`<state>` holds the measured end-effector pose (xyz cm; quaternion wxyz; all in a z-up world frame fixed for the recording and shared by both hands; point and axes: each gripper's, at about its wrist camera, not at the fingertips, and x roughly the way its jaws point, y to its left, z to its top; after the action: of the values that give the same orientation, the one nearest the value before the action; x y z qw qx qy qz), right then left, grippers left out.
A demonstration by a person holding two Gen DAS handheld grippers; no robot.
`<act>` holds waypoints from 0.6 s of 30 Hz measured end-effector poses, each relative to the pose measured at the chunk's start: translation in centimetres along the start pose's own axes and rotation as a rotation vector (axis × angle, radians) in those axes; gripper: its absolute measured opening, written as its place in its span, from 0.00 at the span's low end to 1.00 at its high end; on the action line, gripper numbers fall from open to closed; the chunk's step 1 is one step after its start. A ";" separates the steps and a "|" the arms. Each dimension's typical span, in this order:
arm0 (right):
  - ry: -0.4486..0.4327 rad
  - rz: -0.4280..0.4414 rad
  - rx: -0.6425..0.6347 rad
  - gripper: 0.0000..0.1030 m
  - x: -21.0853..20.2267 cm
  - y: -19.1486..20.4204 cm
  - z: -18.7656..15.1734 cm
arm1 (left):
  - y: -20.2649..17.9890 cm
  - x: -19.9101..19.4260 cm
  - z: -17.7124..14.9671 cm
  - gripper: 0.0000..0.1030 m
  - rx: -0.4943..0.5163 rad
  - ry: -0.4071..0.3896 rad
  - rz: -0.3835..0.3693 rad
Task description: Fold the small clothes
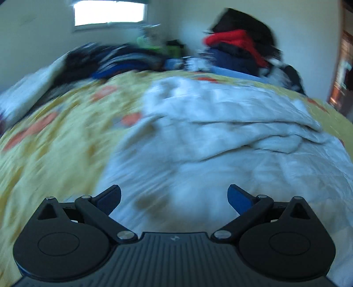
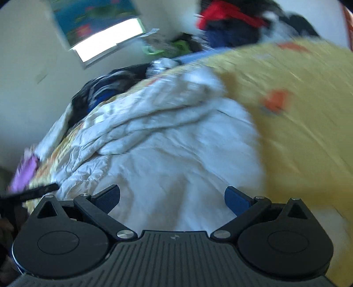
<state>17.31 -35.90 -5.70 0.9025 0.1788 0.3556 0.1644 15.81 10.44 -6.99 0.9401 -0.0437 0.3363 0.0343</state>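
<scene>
A white crumpled garment lies spread on the yellow patterned bedspread, with a folded ridge across its middle. It also shows in the right wrist view. My left gripper is open and empty, hovering just above the near part of the garment. My right gripper is open and empty too, over the garment's near part, with the bedspread to its right. Both views are blurred by motion.
Piles of dark, blue and red clothes sit at the far end of the bed by the wall, with more dark clothes at the far left. A window is in the back wall. A purple item lies at the left bed edge.
</scene>
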 end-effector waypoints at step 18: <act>0.278 0.302 0.553 1.00 -5.3 -4.7 -7.5 | 8.1 -5.4 -5.8 1.00 -0.505 0.339 -0.383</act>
<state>9.24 -40.73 -9.79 0.7283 0.4434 0.4757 0.2160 7.27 17.69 -8.51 0.8199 -0.3418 0.4542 -0.0681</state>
